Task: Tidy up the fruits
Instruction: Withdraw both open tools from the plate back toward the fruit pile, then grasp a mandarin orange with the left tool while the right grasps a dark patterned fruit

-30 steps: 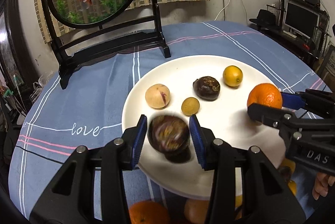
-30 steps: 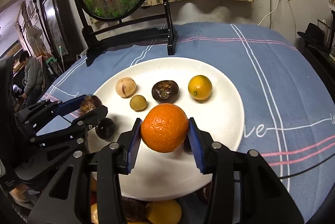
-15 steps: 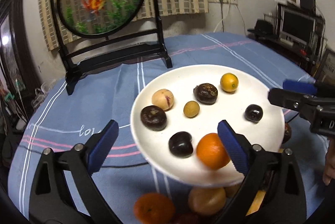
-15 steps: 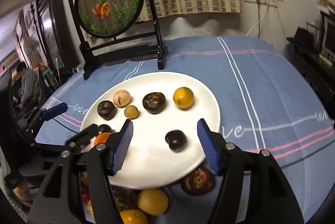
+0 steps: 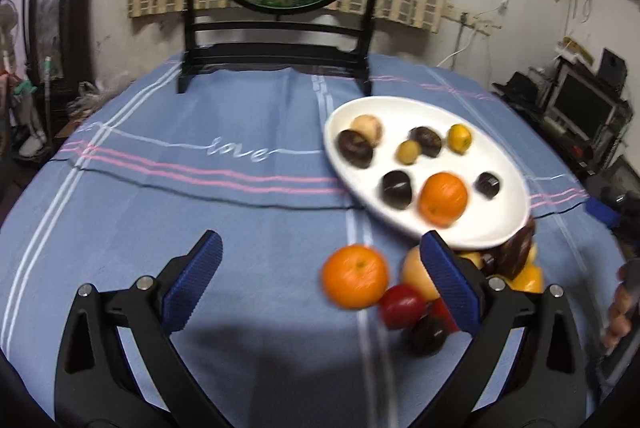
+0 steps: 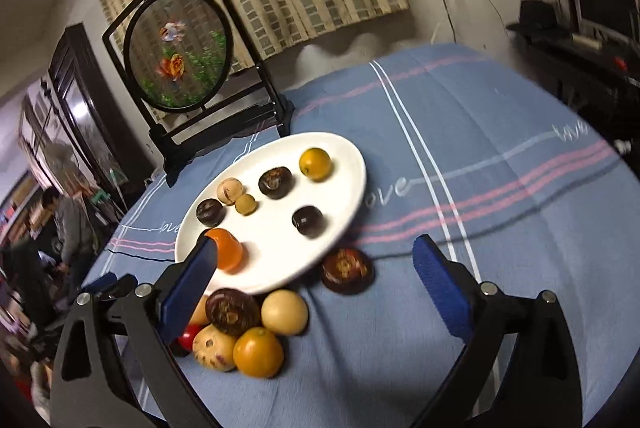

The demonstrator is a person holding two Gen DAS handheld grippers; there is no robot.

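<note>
Since a second ago both claws have let go: the orange (image 5: 443,199) and a dark fruit (image 5: 396,188) now rest on the white plate (image 5: 508,183). The left claw (image 5: 320,284) stands wide and is opening, with nothing between its jaws; the right claw (image 6: 320,284) is likewise opening and empty. Loose fruits (image 6: 256,328) lie heaped against the plate's near rim, probably awaiting sorting. Left of the plate the blue-clothed bench (image 5: 200,195) lies bare, giving approach room; the plate's near rim crowds the heap.
</note>
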